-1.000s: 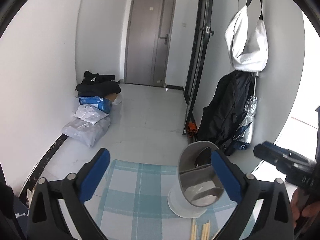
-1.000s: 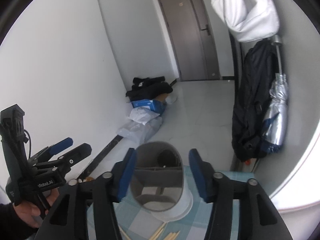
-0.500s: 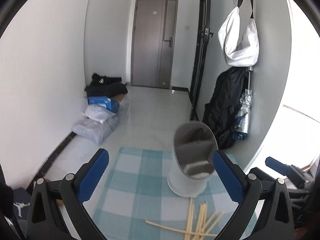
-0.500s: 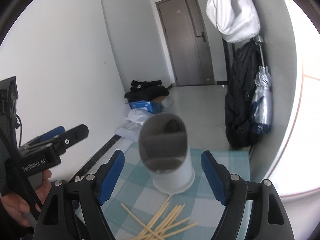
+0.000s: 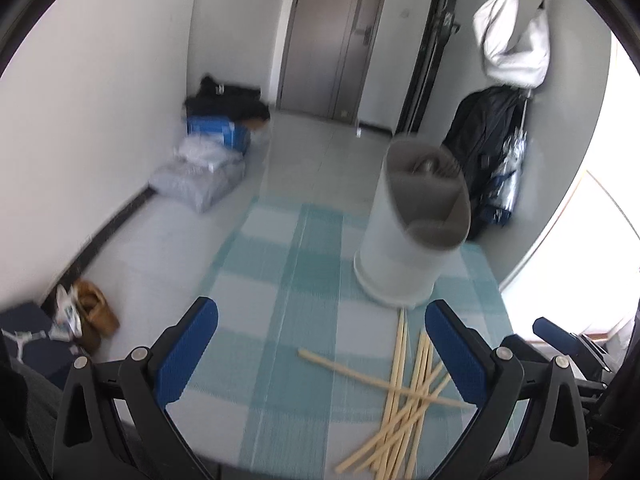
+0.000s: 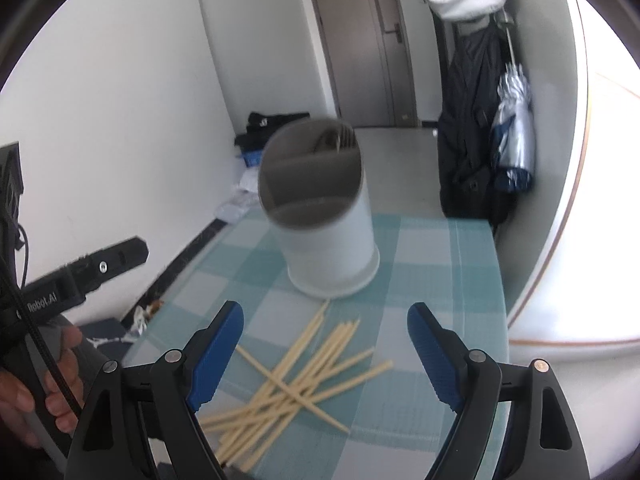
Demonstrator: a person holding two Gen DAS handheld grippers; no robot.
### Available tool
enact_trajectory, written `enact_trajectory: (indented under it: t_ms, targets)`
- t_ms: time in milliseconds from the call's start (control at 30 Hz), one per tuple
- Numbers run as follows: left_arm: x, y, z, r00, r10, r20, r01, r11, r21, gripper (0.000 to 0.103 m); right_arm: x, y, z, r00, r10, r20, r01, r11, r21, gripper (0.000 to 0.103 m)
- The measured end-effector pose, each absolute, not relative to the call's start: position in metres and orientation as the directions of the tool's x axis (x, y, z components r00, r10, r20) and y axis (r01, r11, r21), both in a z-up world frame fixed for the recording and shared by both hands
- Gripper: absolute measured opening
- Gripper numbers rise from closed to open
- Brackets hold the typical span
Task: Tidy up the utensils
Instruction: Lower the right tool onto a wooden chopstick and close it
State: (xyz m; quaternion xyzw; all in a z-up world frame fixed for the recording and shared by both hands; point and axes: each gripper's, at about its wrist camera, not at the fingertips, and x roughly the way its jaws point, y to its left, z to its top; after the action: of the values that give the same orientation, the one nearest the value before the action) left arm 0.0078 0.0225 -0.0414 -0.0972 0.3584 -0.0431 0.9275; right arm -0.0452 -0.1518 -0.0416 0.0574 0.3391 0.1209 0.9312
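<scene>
The right claw hangs over the tabletop with its blue pads spread wide and nothing between them, the jaws having just been opening as it tips toward a loose heap of pale wooden chopsticks lying crisscrossed on the checked teal cloth. The wide spread looks like preparation to straddle a few sticks from above, since they lie flat and tangled and give little to pinch. The left claw is likewise parted wide and empty, seen from its own camera above bare cloth to the left of the same pile, with one stick reaching out toward it; a hand grips its handle at the edge of the right view. Just beyond the heap stands the white holder, upright, its grey insert split into compartments, with what appears to be a metal fork already in the far one. The nearest stick tips lie at or just beside its base, so the trip from pile to holder should be short. Judging by the layout, none of these chopsticks has been sorted yet. Farther off, a dark jacket and a folded umbrella hang by the wall, and bags sit on the floor near a grey door.
</scene>
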Motion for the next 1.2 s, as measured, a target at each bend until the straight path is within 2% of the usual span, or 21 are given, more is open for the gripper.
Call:
enact_trajectory:
  t_ms: [167,333,600,667,733,833,967,1200]
  targets:
    - [0.009,0.032,-0.048,0.715,-0.162,-0.680,0.010,0.975,-0.222,0.102,-0.044,-0.143,-0.057,0.701,0.253,-0.666,-0.186,0.967,0.172,0.084]
    - [0.019,0.057,-0.055,0.669,-0.228,-0.708,-0.017,0.947,-0.321,0.102,-0.036,-0.124,-0.066,0.659,0.260,-0.706,-0.247,0.961,0.123,0.084]
    - [0.023,0.089,-0.040,0.732,-0.182,-0.656,-0.054,0.945,-0.322,0.102,-0.007,-0.076,-0.082,0.530,0.307,-0.790,-0.383,0.918,0.101,0.082]
    - [0.024,0.095,-0.040,0.734,-0.165,-0.659,-0.071,0.946,-0.315,0.102,0.002,-0.062,-0.088,0.496,0.317,-0.808,-0.415,0.904,0.100,0.066]
    - [0.026,0.102,-0.043,0.720,-0.166,-0.674,-0.087,0.942,-0.325,0.102,0.010,-0.048,-0.095,0.454,0.332,-0.827,-0.454,0.885,0.107,0.062]
    - [0.034,0.113,-0.049,0.679,-0.195,-0.708,-0.095,0.933,-0.348,0.102,0.021,-0.031,-0.104,0.420,0.335,-0.843,-0.488,0.867,0.101,0.060]
    - [0.039,0.131,-0.051,0.672,-0.221,-0.707,-0.141,0.899,-0.416,0.102,0.029,-0.007,-0.112,0.392,0.307,-0.867,-0.547,0.836,0.049,0.051]
    - [0.043,0.142,-0.052,0.675,-0.222,-0.703,-0.175,0.878,-0.445,0.102,0.038,0.017,-0.121,0.363,0.261,-0.894,-0.589,0.808,-0.004,0.050]
